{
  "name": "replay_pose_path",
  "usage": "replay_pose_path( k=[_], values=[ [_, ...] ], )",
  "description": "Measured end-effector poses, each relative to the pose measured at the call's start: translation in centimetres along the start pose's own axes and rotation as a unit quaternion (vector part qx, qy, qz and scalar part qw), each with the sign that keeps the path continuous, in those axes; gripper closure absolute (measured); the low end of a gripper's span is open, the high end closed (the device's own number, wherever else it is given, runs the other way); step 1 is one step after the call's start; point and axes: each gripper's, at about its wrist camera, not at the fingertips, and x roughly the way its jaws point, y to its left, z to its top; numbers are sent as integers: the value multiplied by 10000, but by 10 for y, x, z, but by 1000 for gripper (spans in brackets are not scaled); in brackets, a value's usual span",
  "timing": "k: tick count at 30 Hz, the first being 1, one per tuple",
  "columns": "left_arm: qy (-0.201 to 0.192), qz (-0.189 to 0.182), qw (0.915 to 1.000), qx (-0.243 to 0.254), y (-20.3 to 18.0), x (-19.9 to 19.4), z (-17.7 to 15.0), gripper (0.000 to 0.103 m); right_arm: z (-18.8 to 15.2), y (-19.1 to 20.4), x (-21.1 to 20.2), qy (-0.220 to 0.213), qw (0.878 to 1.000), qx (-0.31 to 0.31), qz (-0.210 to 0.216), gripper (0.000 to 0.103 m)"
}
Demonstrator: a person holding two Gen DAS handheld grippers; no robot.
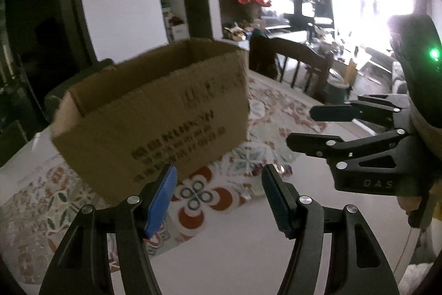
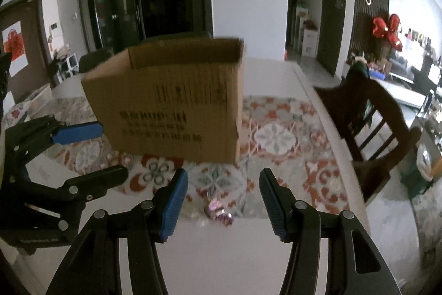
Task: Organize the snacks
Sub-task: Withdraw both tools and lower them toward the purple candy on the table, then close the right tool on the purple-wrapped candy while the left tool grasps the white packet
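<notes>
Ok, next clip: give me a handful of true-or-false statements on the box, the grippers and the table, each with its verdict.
1. The brown cardboard box stands open at the top. True.
2. The left gripper is clamped on the box. False: its jaws are open with nothing between them.
3. The right gripper holds a snack. False: it is open and holds nothing; a small shiny purple-wrapped item lies on the table below it.
4. The box sits on a floral-patterned cloth. True.
5. A dark wooden chair stands beside the table. True.
</notes>
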Motion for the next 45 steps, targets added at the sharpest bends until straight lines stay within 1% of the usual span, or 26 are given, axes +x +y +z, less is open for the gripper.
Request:
replay_pose_path(
  k=[4, 7, 10, 11, 12, 13, 14, 17, 19, 21, 23, 25, 31, 33, 35, 37, 38, 40, 45],
  values=[
    [173, -294, 9992, 221, -1, 14, -7, 40, -11, 1, 12, 189, 9998, -30, 67, 49],
    [329, -438, 9978, 369, -3, 25, -11, 41, -17, 3, 22, 345, 9993, -104, 118, 49],
    [450, -637, 9960, 442, -3, 35, -14, 44, -20, 5, 30, 443, 9988, -151, 115, 49],
    [493, -702, 9952, 461, -3, 37, -14, 44, -22, 5, 34, 495, 9986, -149, 133, 51],
    [526, -762, 9946, 474, -3, 40, -15, 45, -24, 4, 38, 553, 9983, -130, 162, 54],
    [537, -801, 9942, 478, -3, 41, -16, 49, -24, 4, 39, 587, 9980, -110, 192, 55],
    [577, -915, 9929, 486, -4, 44, -16, 52, -26, 3, 42, 638, 9977, -66, 242, 55],
    [653, -1192, 9893, 537, -6, 52, -18, 52, -29, 2, 48, 722, 9969, -16, 297, 55],
    [663, -1272, 9876, 645, -8, 56, -19, 54, -30, 3, 51, 759, 9965, -1, 337, 60],
    [689, -1459, 9840, 750, -10, 59, -20, 54, -31, 4, 54, 774, 9962, 12, 401, 60],
    [713, -1507, 9828, 800, -11, 62, -20, 54, -31, 5, 57, 795, 9959, 30, 422, 61],
    [768, -1524, 9819, 821, -12, 68, -18, 54, -32, 5, 60, 835, 9953, 77, 494, 64],
    [825, -1594, 9807, 780, -14, 83, -14, 57, -34, 1, 67, 890, 9939, 316, 575, 67],
    [836, -1641, 9799, 762, -14, 86, -13, 60, -34, 0, 68, 905, 9935, 349, 597, 69],
    [874, -1726, 9785, 712, -14, 88, -13, 64, -34, -1, 69, 917, 9931, 384, 617, 69],
    [884, -1733, 9784, 697, -15, 91, -14, 67, -34, -1, 71, 937, 9928, 387, 636, 74],
    [893, -1728, 9785, 688, -15, 92, -14, 72, -34, -1, 72, 950, 9925, 395, 667, 75],
    [909, -1754, 9781, 658, -15, 92, -15, 77, -35, -1, 72, 967, 9921, 399, 688, 80],
    [889, -1705, 9798, 545, -15, 90, -17, 77, -38, -1, 70, 910, 9929, 423, 635, 80]
  ],
)
